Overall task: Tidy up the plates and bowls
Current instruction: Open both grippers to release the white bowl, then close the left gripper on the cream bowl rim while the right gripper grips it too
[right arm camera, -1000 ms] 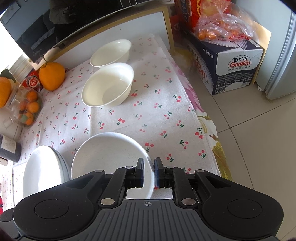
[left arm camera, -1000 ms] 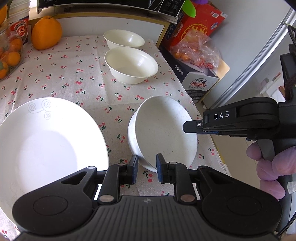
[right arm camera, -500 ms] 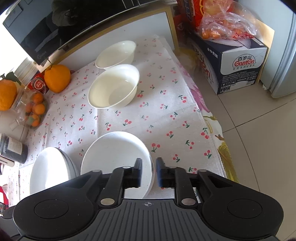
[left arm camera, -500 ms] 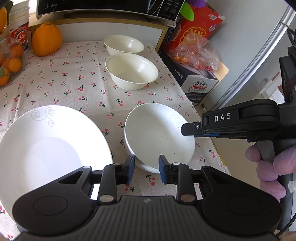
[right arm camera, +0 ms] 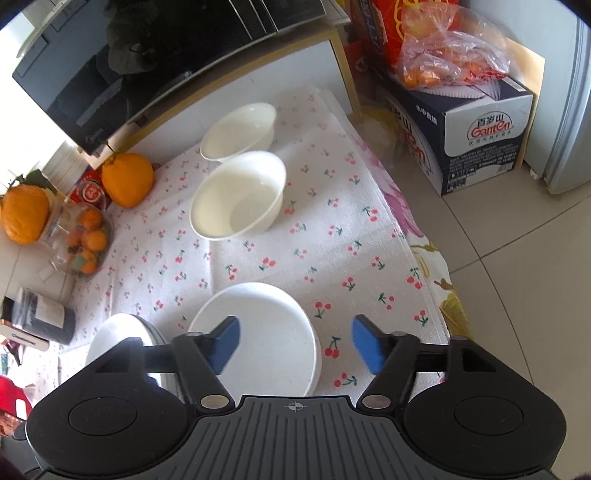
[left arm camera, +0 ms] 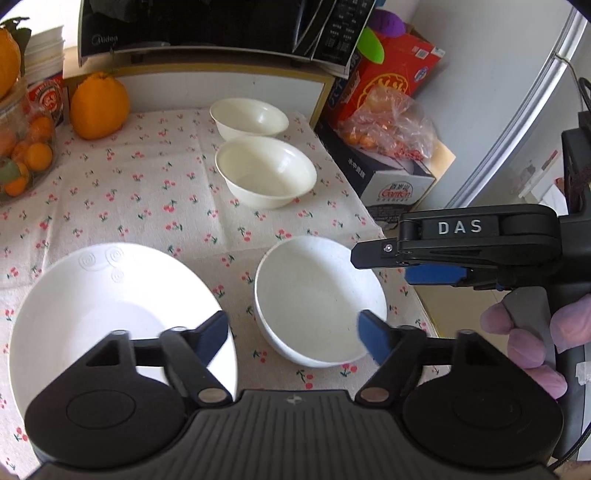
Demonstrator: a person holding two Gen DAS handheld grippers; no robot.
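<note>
Two grippers frame one white bowl on the cherry-print tablecloth, and neither grips it. Your left gripper has its jaws opening: the blue pads stand spread, one beside the bowl's near-left wall, the other over its near-right rim, with no pressure on either. Your right gripper is opening too; the bowl lies just ahead of and below it, its right rim between the two pads, the left pad hanging over the inside and the right pad well clear over the cloth. From the left wrist view, that right gripper reaches in over the bowl's far-right rim, your gloved hand on its handle. Just left of your left gripper sits a large white plate. Farther ahead stand two cream bowls, the nearer cream bowl almost touching the farther cream bowl. Beyond them, a large orange sits below a microwave.
</note>
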